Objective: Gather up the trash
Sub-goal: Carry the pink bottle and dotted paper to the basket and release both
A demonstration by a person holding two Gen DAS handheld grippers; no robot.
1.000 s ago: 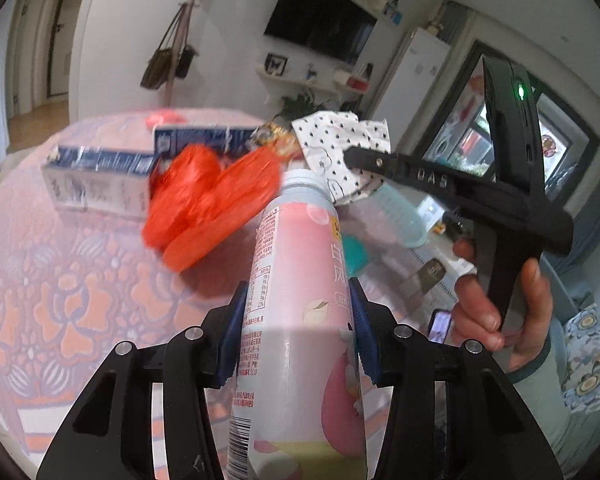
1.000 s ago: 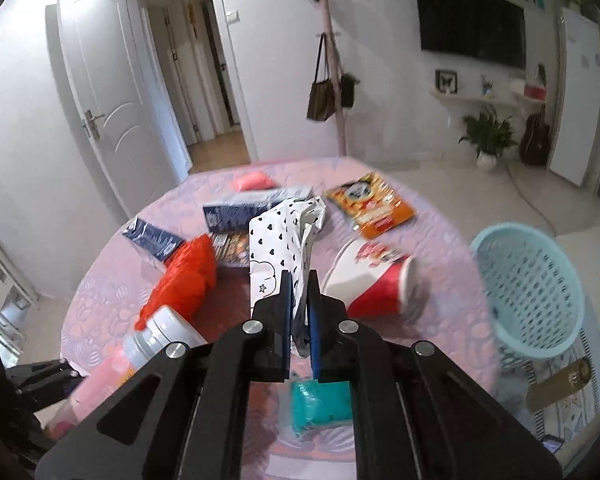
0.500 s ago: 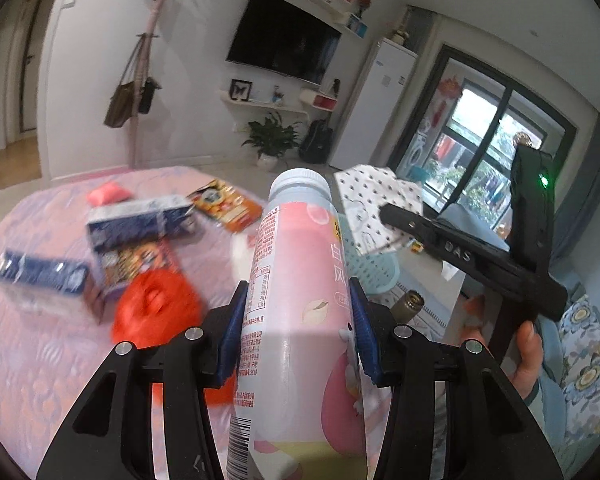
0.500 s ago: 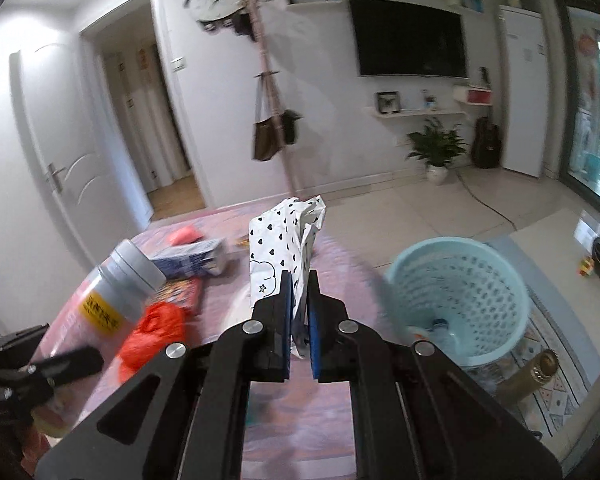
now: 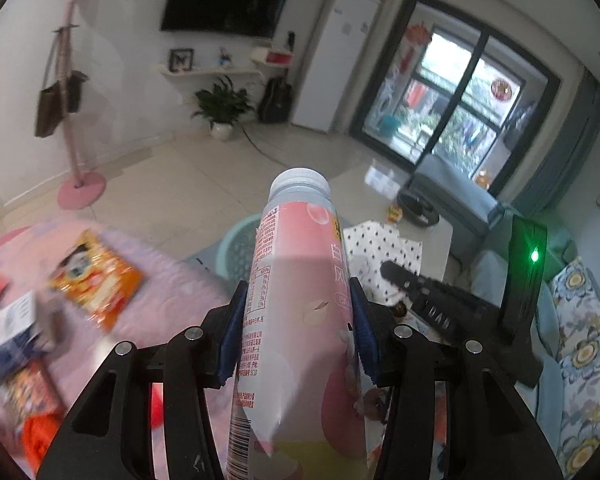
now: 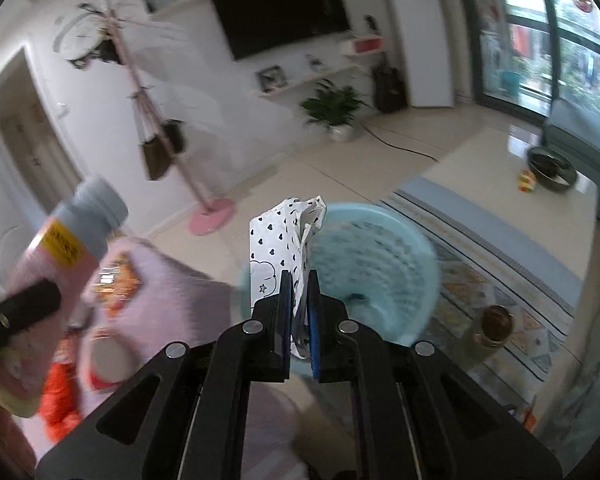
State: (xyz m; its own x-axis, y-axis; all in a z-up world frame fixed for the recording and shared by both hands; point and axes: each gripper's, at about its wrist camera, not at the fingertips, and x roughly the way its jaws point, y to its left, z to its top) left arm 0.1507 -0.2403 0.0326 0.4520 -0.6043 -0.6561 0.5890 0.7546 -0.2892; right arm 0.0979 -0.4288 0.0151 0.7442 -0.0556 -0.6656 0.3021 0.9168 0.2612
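Right now my left gripper [image 5: 298, 336] is clamped on the pink bottle [image 5: 300, 320], held upright above the table [image 5: 188, 280]. My right gripper [image 6: 300, 312] pinches the spotted paper bag [image 6: 284, 236] nearly closed, just in front of the blue basket [image 6: 380, 264].

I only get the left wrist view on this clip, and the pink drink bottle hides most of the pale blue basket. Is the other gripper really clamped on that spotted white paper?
Observer: Yes. The right gripper is shut on the white heart-printed paper bag, which stands upright between its pads.
Operator: Where is the bag relative to the basket?
Observer: In the right wrist view it overlaps the left rim of the light blue plastic basket.
Operator: Anything inside the basket?
Observer: One small dark item near the bottom, too blurred to name.
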